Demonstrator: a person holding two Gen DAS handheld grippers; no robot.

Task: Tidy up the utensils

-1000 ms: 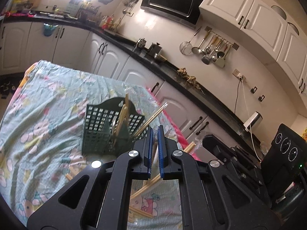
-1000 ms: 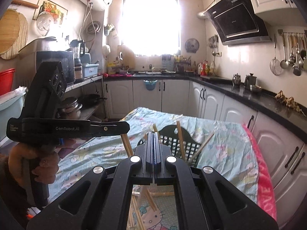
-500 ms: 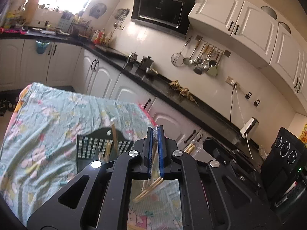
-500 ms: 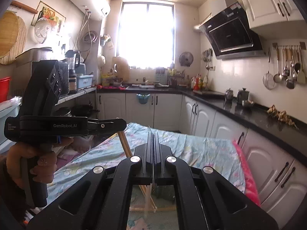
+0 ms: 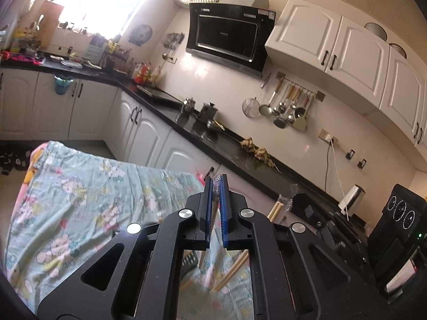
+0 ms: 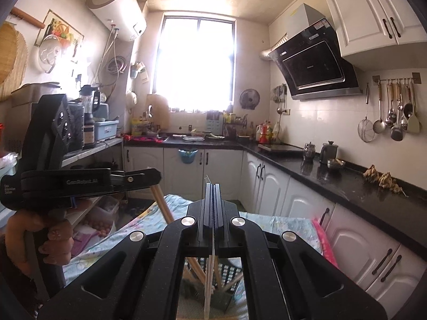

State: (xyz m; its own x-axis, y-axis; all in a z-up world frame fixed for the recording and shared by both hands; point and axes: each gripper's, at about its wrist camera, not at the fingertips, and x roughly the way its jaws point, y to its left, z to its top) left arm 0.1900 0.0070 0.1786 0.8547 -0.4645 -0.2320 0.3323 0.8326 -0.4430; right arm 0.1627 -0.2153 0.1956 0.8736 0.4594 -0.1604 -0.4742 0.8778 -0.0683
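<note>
Wrapped wooden chopsticks [image 6: 209, 272] hang clamped above the dark slotted utensil basket [image 6: 229, 274] holding more sticks

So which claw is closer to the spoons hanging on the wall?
Right. The right claw is on the side towards the hanging spoons. The left claw is out past it, on the side away from that wall.

Two hand-held grippers [image 5: 216, 184] [image 6: 212, 189], one green basket [image 6: 229, 272], one patterned cloth [image 5: 80, 186].
</note>
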